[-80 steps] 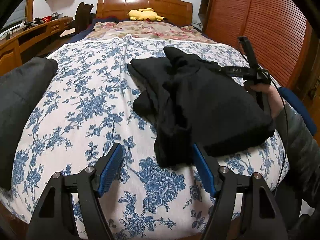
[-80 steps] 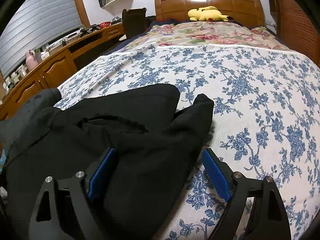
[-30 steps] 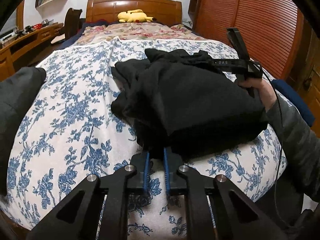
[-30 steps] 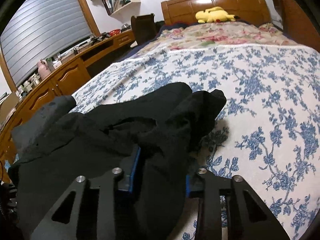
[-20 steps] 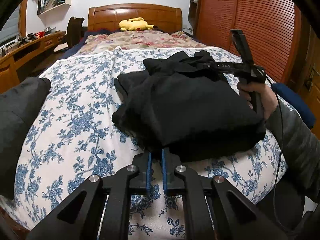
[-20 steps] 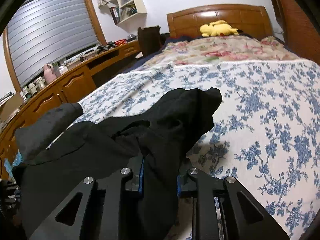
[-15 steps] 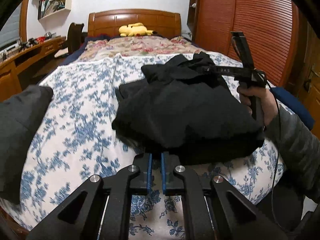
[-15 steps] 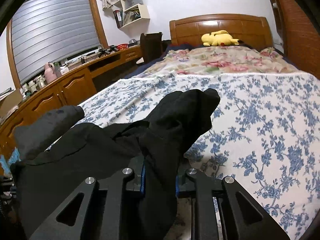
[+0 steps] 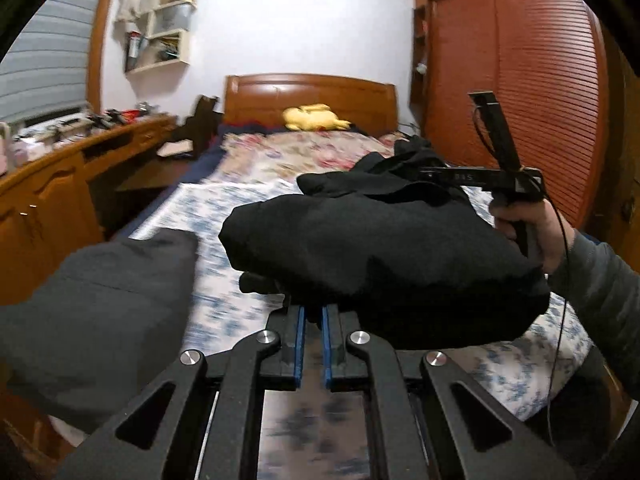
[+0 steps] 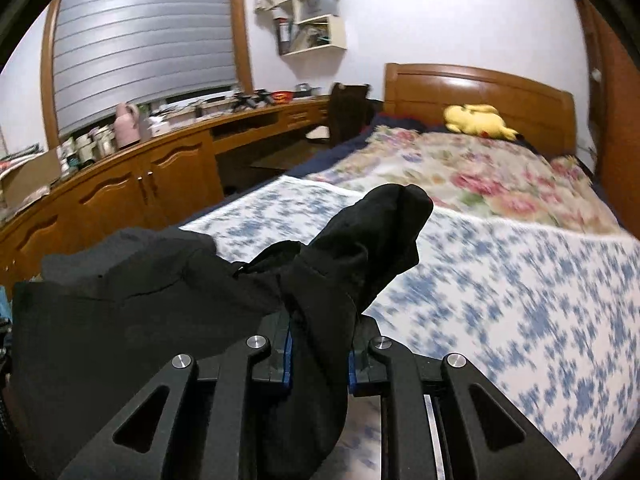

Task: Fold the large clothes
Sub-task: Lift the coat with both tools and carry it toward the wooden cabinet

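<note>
Both the left gripper (image 9: 313,334) and right gripper (image 10: 319,354) have jaws clamped on the black garment (image 9: 384,256), lifted mid-frame above the bed (image 10: 520,280), so next it probably needs shaking out flat.

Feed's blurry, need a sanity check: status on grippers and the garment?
Left gripper and right gripper both shut on black fabric garment. Garment bunched, over blue floral bedspread. Dark grey garment lies alongside.

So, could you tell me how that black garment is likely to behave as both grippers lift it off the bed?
Probably floppy: the black garment sags in a bundle between the left gripper and the right gripper. It looks thick, so likely fairly heavy for cloth. Loose ends stick out beyond the pads and may swing or unfold.
</note>
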### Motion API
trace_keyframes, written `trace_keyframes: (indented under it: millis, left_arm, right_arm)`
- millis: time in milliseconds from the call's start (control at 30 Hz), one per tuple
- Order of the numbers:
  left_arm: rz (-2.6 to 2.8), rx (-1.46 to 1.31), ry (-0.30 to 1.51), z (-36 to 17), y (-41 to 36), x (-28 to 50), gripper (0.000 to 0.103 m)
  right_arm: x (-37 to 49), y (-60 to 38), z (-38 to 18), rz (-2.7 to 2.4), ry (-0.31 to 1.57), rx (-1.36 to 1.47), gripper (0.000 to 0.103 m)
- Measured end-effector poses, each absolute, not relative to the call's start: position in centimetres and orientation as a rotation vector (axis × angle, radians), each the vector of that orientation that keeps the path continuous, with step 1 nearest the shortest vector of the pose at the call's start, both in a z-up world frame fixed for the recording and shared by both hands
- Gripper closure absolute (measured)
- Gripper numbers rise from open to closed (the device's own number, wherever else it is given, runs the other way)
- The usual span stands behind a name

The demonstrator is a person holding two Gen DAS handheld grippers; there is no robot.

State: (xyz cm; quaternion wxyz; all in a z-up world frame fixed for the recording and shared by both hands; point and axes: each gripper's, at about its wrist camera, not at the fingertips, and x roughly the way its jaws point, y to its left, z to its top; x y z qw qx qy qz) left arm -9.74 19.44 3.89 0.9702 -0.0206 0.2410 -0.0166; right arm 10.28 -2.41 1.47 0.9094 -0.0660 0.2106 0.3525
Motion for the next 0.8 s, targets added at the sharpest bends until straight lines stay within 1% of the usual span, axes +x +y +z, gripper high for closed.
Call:
trace_keyframes:
  millis: [233, 467, 633, 733, 800]
  left_arm:
    - [0.081, -0.036, 0.470, 5.4, 27.1, -10.9, 0.095]
    - [0.238, -0.062, 0.472, 5.8, 34.6, -11.7, 0.095]
    - [0.356, -0.069, 0.472, 5.5, 39.0, -13.1, 0.095]
    - [0.458, -0.069, 0.447, 5.1, 41.5, -13.7, 0.095]
    - [0.490, -0.110, 0.482, 4.1, 43.0, -14.2, 0.095]
  right_arm:
    - [9.7, 7.7, 4.6, 0.777, 0.420, -0.232, 0.085]
    - [11.2, 18.7, 5.6, 0.818, 0.440, -0.307, 0.085]
    - [12.2, 25.8, 6.5, 0.829, 0.378, -0.355, 0.085]
    - [11.6, 29.3, 5.6, 0.822, 0.325, -0.409, 0.082]
    - [11.3, 31.1, 3.5, 0.824, 0.380, -0.464, 0.079]
